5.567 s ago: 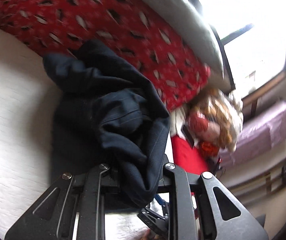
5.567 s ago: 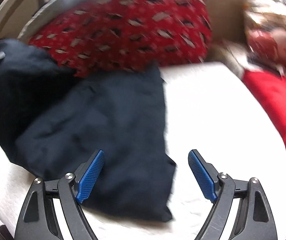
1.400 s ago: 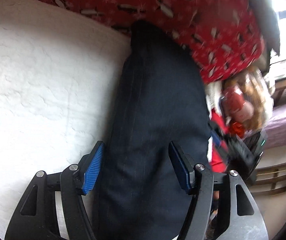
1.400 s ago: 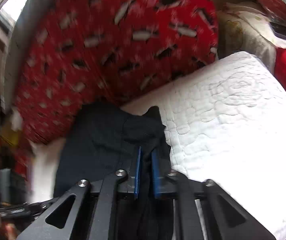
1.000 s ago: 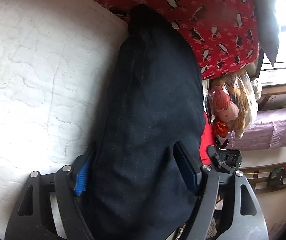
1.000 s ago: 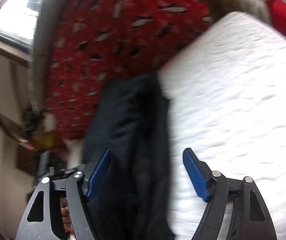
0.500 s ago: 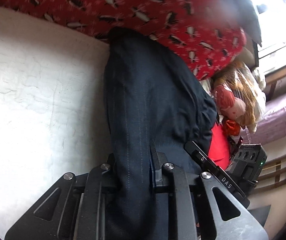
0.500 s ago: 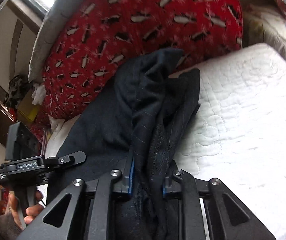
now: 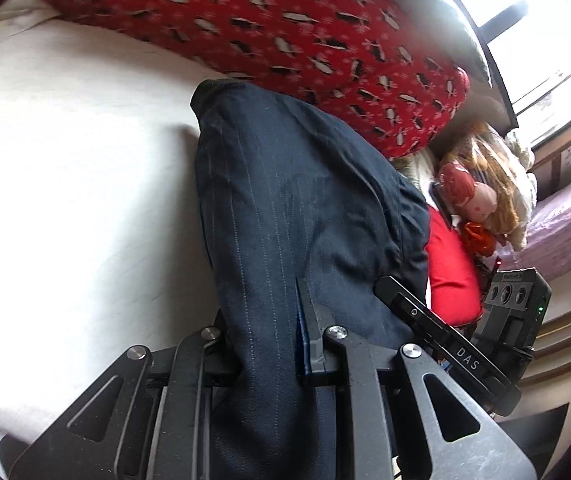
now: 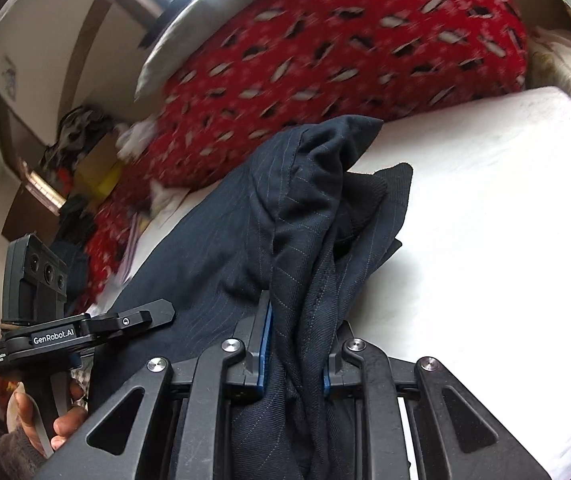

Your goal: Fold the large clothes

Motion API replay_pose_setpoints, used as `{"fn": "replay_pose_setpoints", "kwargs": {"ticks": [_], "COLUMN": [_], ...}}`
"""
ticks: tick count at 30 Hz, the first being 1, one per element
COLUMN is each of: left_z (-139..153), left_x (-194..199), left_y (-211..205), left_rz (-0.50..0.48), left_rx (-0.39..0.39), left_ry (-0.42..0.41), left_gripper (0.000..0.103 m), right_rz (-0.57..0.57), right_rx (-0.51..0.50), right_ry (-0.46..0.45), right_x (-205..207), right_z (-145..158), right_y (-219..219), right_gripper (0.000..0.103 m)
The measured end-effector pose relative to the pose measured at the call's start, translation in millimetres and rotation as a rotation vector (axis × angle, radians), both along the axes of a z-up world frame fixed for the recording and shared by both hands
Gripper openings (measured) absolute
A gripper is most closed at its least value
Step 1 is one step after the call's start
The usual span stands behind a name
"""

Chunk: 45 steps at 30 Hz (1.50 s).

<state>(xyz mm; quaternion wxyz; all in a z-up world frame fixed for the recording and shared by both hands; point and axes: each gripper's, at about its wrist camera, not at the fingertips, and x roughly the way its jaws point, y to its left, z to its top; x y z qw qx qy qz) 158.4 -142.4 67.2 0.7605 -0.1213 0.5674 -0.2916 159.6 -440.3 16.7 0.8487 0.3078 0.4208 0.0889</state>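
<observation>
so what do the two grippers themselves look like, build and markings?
Both are matte black linkage frames with triangular cutouts and silver pivot bolts. The left gripper and right gripper have blue finger pads. Seen from the other wrist, the bodies read "DAS" and "GenRobot.AI", each with a three-lens black module. A grey knit cuff shows.

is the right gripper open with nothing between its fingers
No, the right gripper is shut on a bunched fold of the dark trousers, which fills the gap between its blue pads.
</observation>
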Motion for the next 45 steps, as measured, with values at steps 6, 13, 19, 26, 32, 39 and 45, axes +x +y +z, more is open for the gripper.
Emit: {"fn": "replay_pose_setpoints", "kwargs": {"ticks": [6, 13, 19, 26, 32, 39, 45], "left_z": [-29, -82, -37, -35, -78, -45, -51], "left_x": [-27, -32, -19, 8, 25, 2, -43], "left_y": [59, 102, 91, 25, 2, 13, 47], "left_rz": [0.057, 0.102, 0.074, -0.037, -0.064, -0.137, -0.125], "left_rx": [0.033, 0.020, 0.086, 0.182, 0.230, 0.247, 0.287], "left_ry": [0.061, 0.226, 0.036, -0.143, -0.117, -0.148, -0.160], "left_gripper": [0.019, 0.041, 0.039, 0.043, 0.048, 0.053, 0.054], "right_rz": [0.040, 0.013, -0.137, -0.019, -0.025, 0.015, 0.143], "right_rx": [0.045, 0.057, 0.037, 0.034, -0.072, -0.101, 0.010], "right_ry": [0.020, 0.196, 0.117, 0.112, 0.180, 0.161, -0.025], "right_x": [-24, -54, -53, 7, 26, 16, -52], "right_z": [-15, -67, -29, -33, -75, -53, -2], "right_y": [50, 60, 24, 38, 28, 23, 38], "right_gripper": [0.018, 0.041, 0.044, 0.002, 0.000, 0.018, 0.035]}}
